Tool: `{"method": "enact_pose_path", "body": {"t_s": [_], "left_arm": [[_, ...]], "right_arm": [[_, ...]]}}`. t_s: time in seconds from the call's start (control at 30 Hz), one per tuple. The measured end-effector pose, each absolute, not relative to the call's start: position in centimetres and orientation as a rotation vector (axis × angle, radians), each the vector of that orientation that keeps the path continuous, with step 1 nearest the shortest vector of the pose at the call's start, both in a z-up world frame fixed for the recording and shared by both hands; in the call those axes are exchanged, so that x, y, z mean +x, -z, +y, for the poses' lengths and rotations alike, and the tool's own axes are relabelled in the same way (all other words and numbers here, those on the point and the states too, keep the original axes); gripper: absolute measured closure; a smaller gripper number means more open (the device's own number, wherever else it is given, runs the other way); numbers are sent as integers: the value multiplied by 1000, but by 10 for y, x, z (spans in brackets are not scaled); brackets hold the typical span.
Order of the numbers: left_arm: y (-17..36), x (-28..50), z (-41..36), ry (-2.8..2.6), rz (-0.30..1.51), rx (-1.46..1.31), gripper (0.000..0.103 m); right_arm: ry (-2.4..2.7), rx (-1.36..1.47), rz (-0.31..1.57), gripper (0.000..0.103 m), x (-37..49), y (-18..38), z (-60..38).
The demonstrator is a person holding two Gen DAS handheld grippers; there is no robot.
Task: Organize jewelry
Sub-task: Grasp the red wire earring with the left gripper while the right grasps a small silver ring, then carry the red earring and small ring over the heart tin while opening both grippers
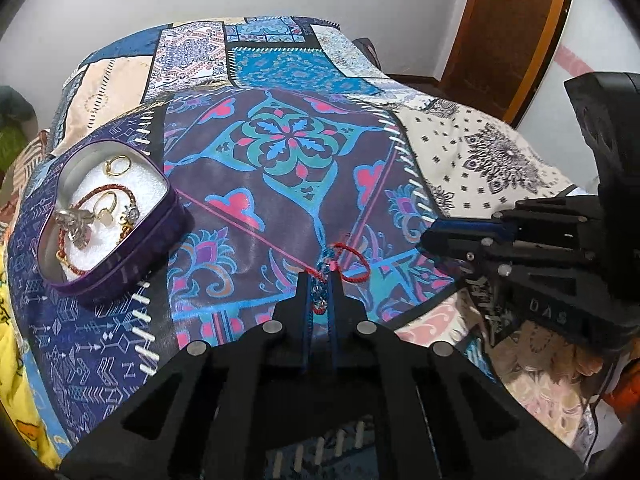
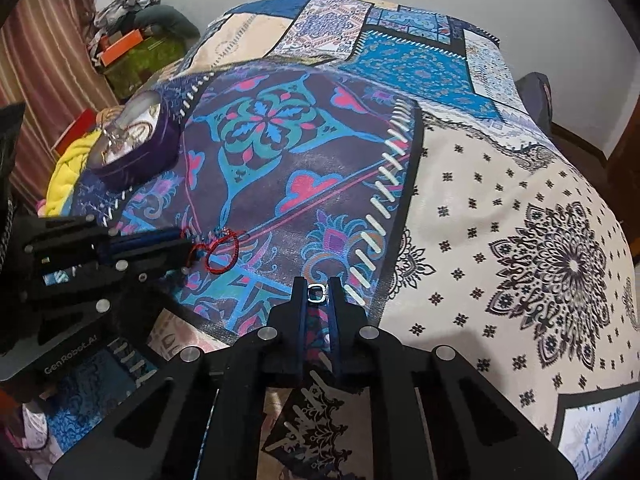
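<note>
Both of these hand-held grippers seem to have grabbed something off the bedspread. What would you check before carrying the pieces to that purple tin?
1. Left hand-held gripper shut on the red cord bracelet: ok.
2. Whole bracelet clear of the patchwork bedspread: not ok, its loop lies on the cloth.
3. Right hand-held gripper shut on the small silver ring: ok.
4. Heart-shaped purple tin open: ok.
5. Free white padding inside the tin: ok, some bare.
6. Grip firm enough to lift: cannot tell.
</note>
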State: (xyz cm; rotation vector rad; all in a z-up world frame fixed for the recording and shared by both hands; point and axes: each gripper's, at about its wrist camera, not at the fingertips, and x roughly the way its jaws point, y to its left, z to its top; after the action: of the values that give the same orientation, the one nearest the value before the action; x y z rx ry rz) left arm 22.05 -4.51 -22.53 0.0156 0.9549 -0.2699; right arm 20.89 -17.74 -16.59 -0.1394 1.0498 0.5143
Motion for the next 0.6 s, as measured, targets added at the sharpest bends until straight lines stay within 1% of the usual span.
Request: {"method": "enact_pose_path", "body": {"t_s": [0.17,0.6], "left_arm": [[208,212,-40,254,919,8,97],[133,191,2,184,732,-58,97]], "right_arm": [[-505,-105,1015,95,206,148,-187],[-473,-86,883,95,202,92,-195]]}}
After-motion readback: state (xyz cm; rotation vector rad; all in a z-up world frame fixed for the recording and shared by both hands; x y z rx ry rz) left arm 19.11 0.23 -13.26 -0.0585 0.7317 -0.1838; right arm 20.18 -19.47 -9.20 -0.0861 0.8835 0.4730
